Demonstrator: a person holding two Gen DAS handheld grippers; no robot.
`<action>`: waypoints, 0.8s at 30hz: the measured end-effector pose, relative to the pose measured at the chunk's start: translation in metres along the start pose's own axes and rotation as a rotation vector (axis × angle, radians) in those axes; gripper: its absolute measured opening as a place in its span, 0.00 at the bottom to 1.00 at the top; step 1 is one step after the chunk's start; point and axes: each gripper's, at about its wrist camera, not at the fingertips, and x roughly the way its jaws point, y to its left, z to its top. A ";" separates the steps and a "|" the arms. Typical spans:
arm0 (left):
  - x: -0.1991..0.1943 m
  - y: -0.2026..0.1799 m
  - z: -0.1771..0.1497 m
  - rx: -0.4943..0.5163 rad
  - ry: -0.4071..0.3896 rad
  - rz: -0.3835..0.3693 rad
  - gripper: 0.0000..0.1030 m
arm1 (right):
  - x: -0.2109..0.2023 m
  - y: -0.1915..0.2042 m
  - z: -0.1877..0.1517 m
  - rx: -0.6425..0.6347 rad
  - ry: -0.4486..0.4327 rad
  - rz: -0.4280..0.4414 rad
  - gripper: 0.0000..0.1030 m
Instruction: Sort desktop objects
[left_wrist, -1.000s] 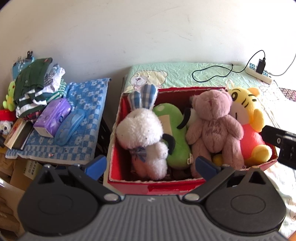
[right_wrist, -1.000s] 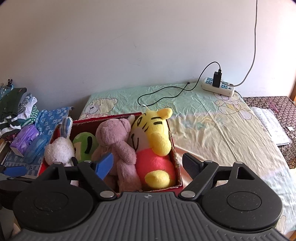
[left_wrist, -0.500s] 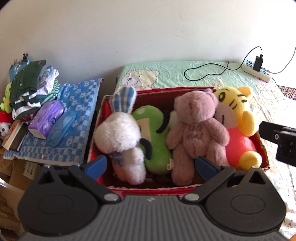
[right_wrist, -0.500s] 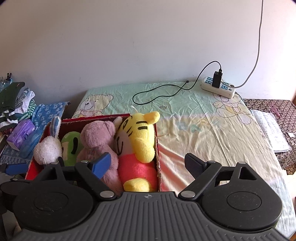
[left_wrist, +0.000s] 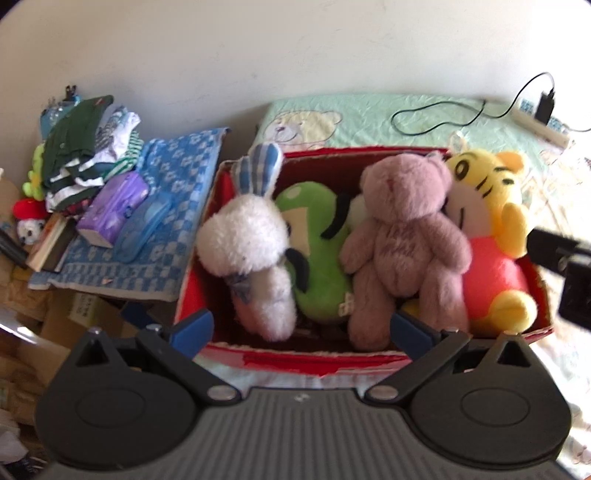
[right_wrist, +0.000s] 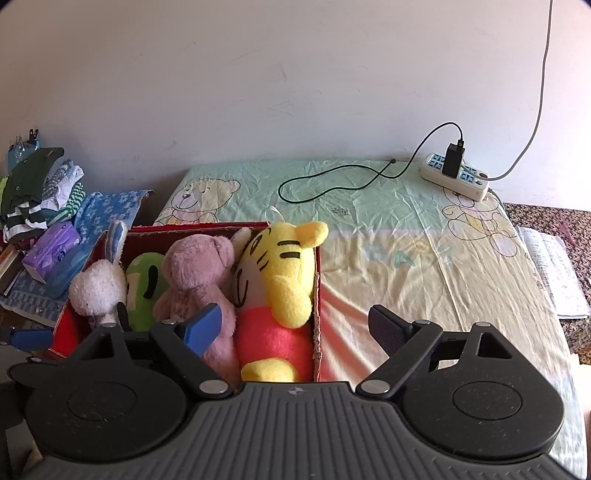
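Toys fill the red box (left_wrist: 295, 356): rabbit (left_wrist: 247, 240), green plush (left_wrist: 317, 258), bear (left_wrist: 402, 236), tiger (left_wrist: 487, 221). Both grippers, left (left_wrist: 301, 328) and right (right_wrist: 295, 321), hover with jaws spread, empty.

Bright daylight; left view softly blurred; fisheye bending at edges.

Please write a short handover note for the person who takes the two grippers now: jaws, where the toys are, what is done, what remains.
Left gripper: jaws open, empty, above the near edge of the red cardboard box.
Right gripper: jaws just opened wide, empty, over the box's right wall.
In the box, left to right: white plush rabbit, green plush toy, pink teddy bear, yellow plush tiger.
Done: four toys boxed.
Left: the bear-print sheet holds only a white power strip and black cable; whether these need sorting I cannot tell.
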 end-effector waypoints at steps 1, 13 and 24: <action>-0.001 -0.001 -0.001 0.000 -0.009 -0.004 0.99 | -0.001 -0.001 0.001 0.006 -0.002 0.006 0.86; -0.013 0.012 -0.005 -0.101 -0.104 -0.187 0.99 | -0.004 -0.004 0.002 0.001 -0.019 -0.013 0.86; -0.016 0.012 -0.011 -0.049 -0.157 -0.262 0.99 | -0.004 -0.002 0.007 -0.001 -0.032 -0.067 0.87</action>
